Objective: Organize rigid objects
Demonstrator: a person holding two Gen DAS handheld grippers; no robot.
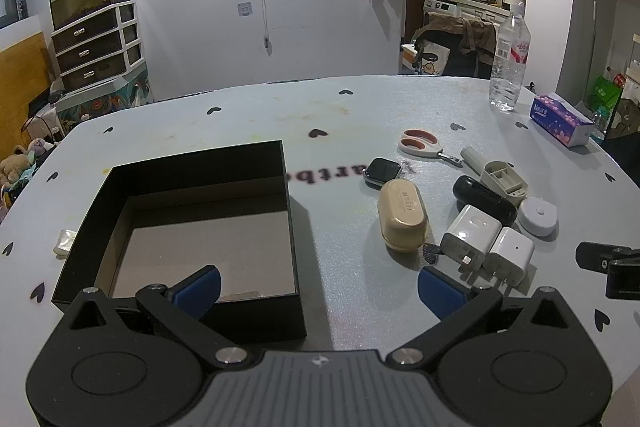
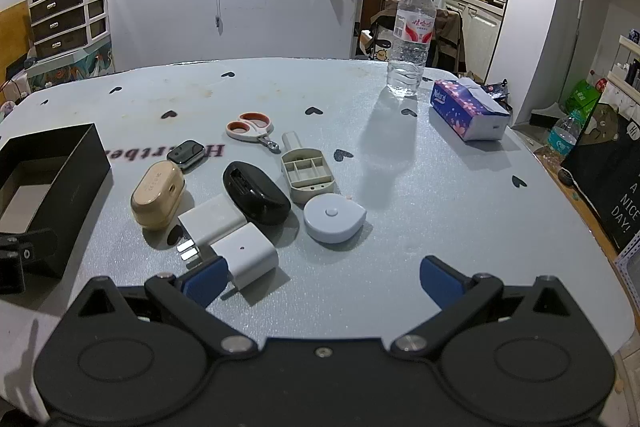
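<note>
The table [image 1: 248,107] carries an open black box [image 1: 96,223], set empty at the left, seemingly to receive the clutter grouped just right of it: beige case [image 1: 402,215], black case [image 2: 256,199], white chargers [image 2: 228,231], scissors [image 2: 250,127]. The left tool [image 1: 318,289] and right tool [image 2: 324,277] are held wide open, nothing gripped.

tissue box [image 2: 468,113] — "Natural" | black bag [image 2: 608,179] — "A NICE DAY!" | bottle [image 2: 412,39] label — unreadable

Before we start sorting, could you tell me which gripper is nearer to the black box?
Left. The left gripper hangs over the near rim of the black box, one finger above its inside; the right gripper is off beside the chargers.
</note>
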